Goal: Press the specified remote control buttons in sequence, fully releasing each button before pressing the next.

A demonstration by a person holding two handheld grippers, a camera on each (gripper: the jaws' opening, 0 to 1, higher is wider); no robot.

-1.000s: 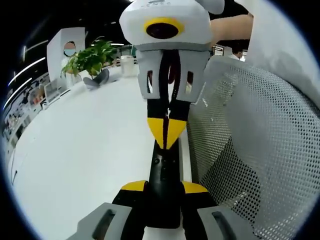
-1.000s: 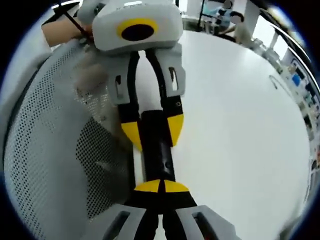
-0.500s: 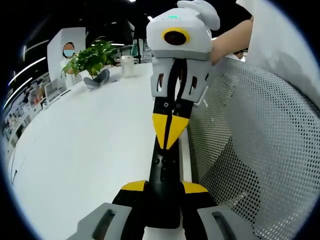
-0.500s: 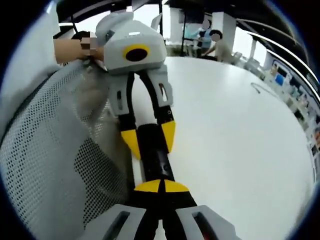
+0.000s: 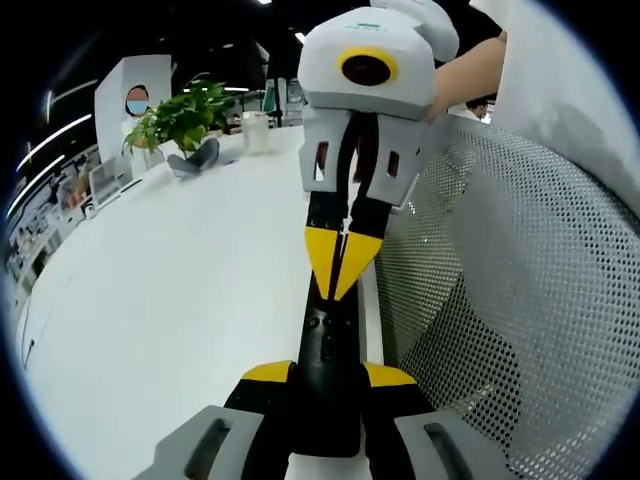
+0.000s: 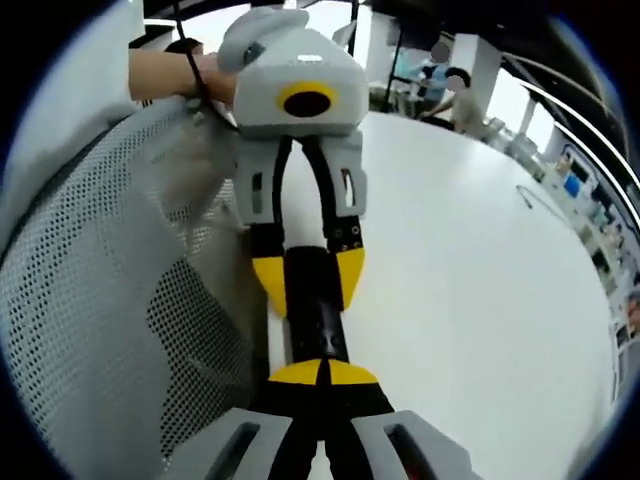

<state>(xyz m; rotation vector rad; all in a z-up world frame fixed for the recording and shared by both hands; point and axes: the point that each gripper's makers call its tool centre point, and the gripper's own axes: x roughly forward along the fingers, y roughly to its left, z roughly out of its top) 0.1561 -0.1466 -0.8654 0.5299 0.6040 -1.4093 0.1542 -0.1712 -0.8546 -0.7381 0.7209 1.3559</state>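
A slim black remote (image 5: 328, 345) is held lengthwise in my left gripper (image 5: 328, 376), whose yellow-tipped jaws are shut on its sides. In the left gripper view my right gripper (image 5: 338, 268) comes down from the top, shut, with its joined yellow tips resting at the remote's far end. In the right gripper view the right gripper (image 6: 321, 374) is shut at the bottom, its tips over the near end of the remote (image 6: 316, 315). Beyond it the left gripper (image 6: 308, 282) clamps the remote from both sides.
Below the remote lies a white table (image 5: 170, 300), with a potted plant (image 5: 180, 115) and a white cup (image 5: 256, 130) at its far edge. A white mesh chair back (image 5: 500, 280) stands close beside the remote. A person's hand (image 6: 175, 72) holds the left gripper.
The right gripper's body swung up and away from the left camera, then came partly back. Its tips stayed at the remote's end. The left gripper kept its hold.
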